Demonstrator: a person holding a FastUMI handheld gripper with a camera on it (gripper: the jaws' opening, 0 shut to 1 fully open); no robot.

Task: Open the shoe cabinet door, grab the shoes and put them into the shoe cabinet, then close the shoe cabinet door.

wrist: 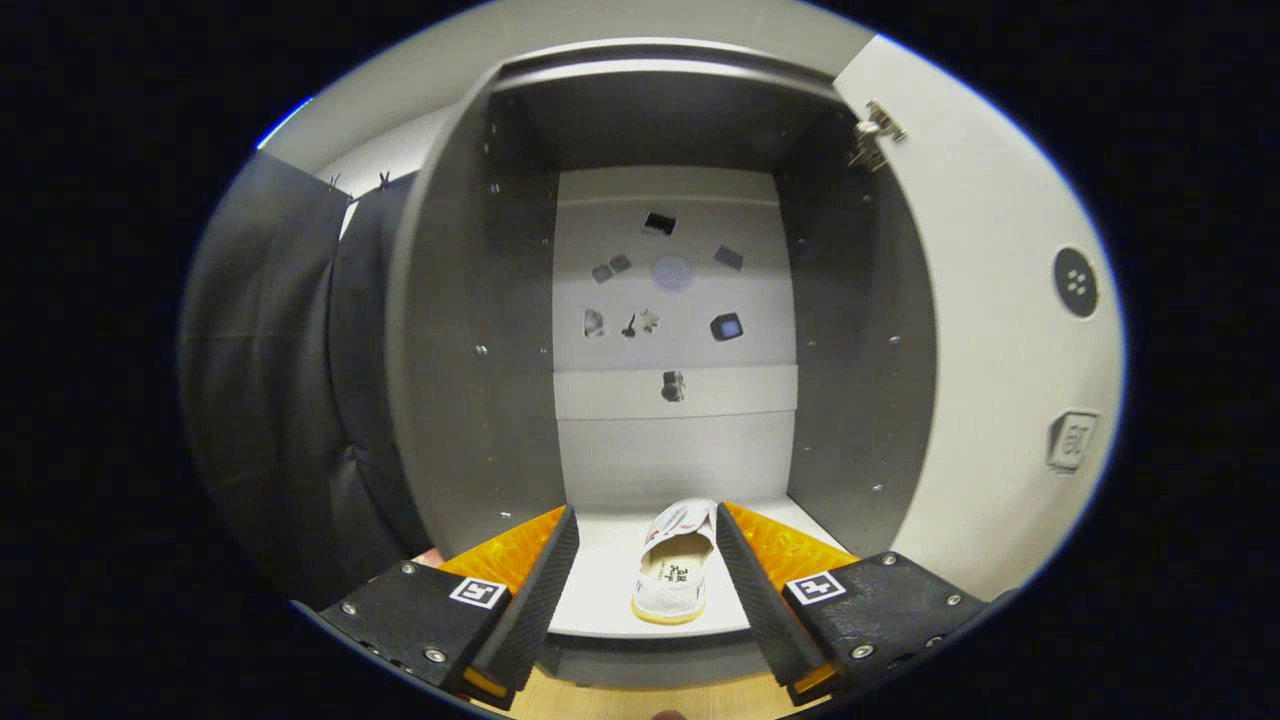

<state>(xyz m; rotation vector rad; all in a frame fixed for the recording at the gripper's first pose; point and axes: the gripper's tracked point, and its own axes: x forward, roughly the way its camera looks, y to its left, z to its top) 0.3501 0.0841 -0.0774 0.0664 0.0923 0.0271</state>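
Gripper view: the tool (647,560) gapes wide, empty. One shoe (675,575) lies between its fingers on the cabinet floor (600,570). Back straight out, then swing the door (990,330) closed.

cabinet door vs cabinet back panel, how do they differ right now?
The cabinet door is swung open to the right of the gripper, whose fingers are open and hold nothing; the back panel sits fixed, deep inside beyond the shoe. The door carries a metal hinge near its top; the back panel shows small dark shapes. The door faces in from the side; the back panel faces the fingers. Both are pale and flat.
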